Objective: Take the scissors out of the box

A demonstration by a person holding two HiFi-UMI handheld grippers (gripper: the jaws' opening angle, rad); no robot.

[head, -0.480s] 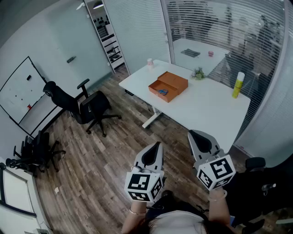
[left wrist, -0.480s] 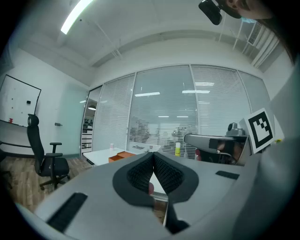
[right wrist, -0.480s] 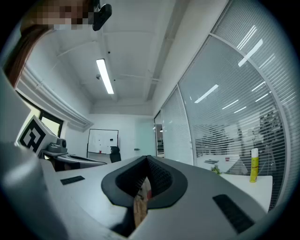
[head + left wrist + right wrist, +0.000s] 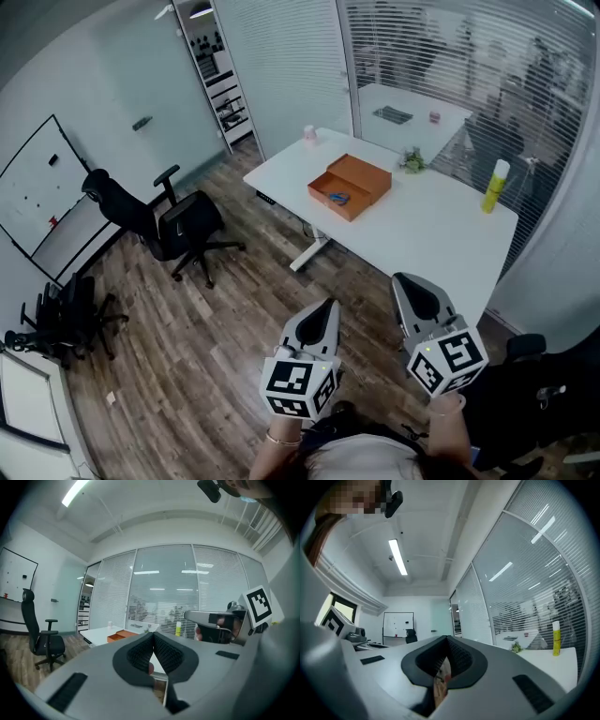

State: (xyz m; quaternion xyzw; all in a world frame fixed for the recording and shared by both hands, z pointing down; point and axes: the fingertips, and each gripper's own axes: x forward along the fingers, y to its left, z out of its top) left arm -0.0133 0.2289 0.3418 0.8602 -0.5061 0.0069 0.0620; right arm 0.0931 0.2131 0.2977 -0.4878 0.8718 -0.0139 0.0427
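An open orange box (image 4: 349,185) stands on the white table (image 4: 422,230) across the room, with blue-handled scissors (image 4: 337,198) lying inside it. Both grippers are held level over the wooden floor, well short of the table. My left gripper (image 4: 327,306) is shut with nothing between its jaws, as is my right gripper (image 4: 405,280). In the left gripper view the jaws (image 4: 153,635) meet, and the orange box (image 4: 123,635) shows small and far ahead. In the right gripper view the jaws (image 4: 446,639) are also closed and empty.
A yellow bottle (image 4: 493,185), a small plant (image 4: 412,161) and a pink cup (image 4: 308,134) stand on the table. Black office chairs (image 4: 178,220) are on the floor at left, with a whiteboard (image 4: 37,183) on the wall. Glass walls with blinds (image 4: 450,56) stand behind the table.
In the head view the table and box have shifted slightly right and down, and both grippers sit a little lower. Both stay shut.
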